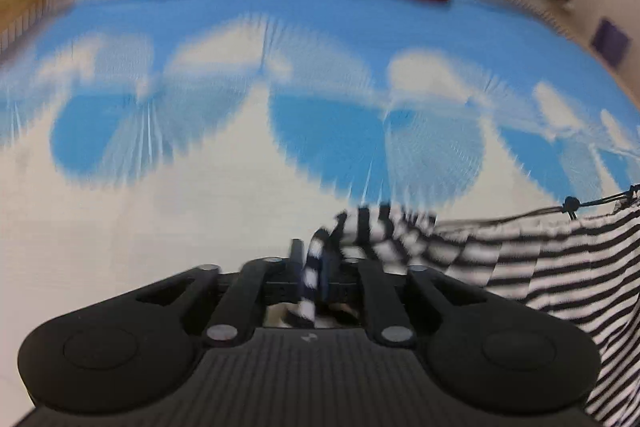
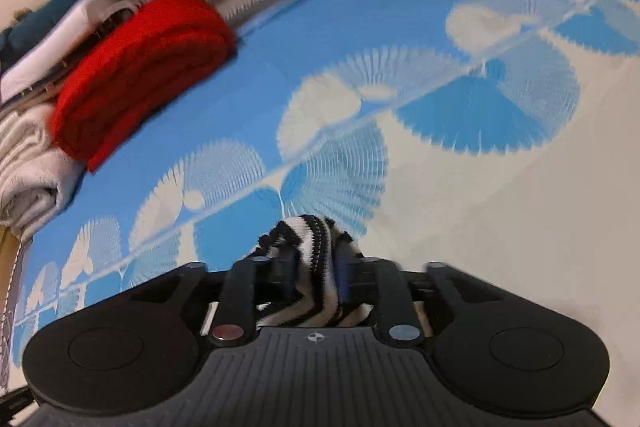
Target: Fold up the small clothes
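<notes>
Several garments already lie folded at the far edge of the counter point(image 2: 520, 207), which is covered by a blue and white patterned cloth: a red one point(image 2: 136, 75) sits on top, with a pale grey one point(image 2: 28, 163) and a white one point(image 2: 80, 15) beside and under it. So part of the pile looks done. The piece in hand now is a black and white striped garment point(image 1: 540, 267), and its fold seems to be under way rather than finished, since the fabric hangs stretched between the two tools instead of lying flat.

In the left wrist view, the left gripper point(image 1: 314, 267) has its jaws nearly together on a thin bunched edge of the striped cloth, which runs off to the right with a drawstring point(image 1: 576, 205) along its top hem.

In the right wrist view, the right gripper point(image 2: 316, 267) has its jaws a little wider apart, with a thicker wad of the same striped fabric filling the gap between them; the pads appear to press on it.

Both views are blurred, so finer detail of the grip is hard to judge
</notes>
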The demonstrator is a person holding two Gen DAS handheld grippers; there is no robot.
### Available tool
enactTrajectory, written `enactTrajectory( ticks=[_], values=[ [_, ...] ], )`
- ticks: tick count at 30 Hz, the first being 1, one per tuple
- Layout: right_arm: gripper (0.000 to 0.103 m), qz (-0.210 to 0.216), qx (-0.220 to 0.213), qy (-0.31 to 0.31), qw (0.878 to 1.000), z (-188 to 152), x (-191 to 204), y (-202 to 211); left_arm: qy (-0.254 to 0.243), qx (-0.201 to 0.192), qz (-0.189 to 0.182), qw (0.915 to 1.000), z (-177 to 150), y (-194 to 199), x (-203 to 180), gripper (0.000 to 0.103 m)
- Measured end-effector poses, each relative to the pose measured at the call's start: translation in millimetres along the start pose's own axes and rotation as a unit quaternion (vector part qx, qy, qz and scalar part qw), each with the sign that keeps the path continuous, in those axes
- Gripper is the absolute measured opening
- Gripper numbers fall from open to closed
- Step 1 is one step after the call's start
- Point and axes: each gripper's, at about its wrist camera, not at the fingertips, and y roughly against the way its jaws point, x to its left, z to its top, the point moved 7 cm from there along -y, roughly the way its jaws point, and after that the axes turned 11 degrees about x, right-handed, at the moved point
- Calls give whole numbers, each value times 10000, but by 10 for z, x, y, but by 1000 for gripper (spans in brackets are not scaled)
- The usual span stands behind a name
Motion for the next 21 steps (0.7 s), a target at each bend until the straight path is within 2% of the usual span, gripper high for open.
enactTrajectory(
  ticks=[1,2,3,6,8,13,15,16,17,18,19,20,21],
  values=[
    [49,-73,85,-62,9999,-11,-39,-36,150,242,-146,9995,-28,-46,45,28],
    [54,-163,101,-131,9997,-23,-88,-42,319,315,-251,9987,-39,-35,94,28],
    [57,-204,82,-210,9995,-29,-149,-22,475,157,-319,9982,-19,56,150,31],
    [57,118,158,-302,9993,-47,-246,67,717,-215,-609,9953,18,284,274,45],
    [59,369,171,-209,9990,-61,-288,151,783,-128,-809,9936,-7,300,308,45],
    [72,1278,301,-344,9907,-62,-396,313,305,-39,-848,9959,-38,257,159,49],
    [80,1583,329,-616,9849,-43,-457,340,136,-77,-849,9963,-50,255,55,52],
    [80,1673,331,-803,9821,-31,-505,335,78,-100,-851,9963,-50,245,31,54],
    [78,1561,280,-924,9830,-12,-553,324,37,-130,-840,9964,-39,243,8,55],
    [76,1098,101,-926,9896,6,-614,333,19,-147,-820,9965,-29,237,-5,56],
    [75,459,-138,-712,9963,39,-639,364,13,-148,-801,9967,-25,226,-9,56],
    [75,143,-312,-475,9983,70,-618,390,8,-132,-785,9968,-14,205,-17,56],
    [75,165,-375,-328,9986,93,-575,391,-2,-108,-767,9970,-5,179,-21,56]
  ],
)
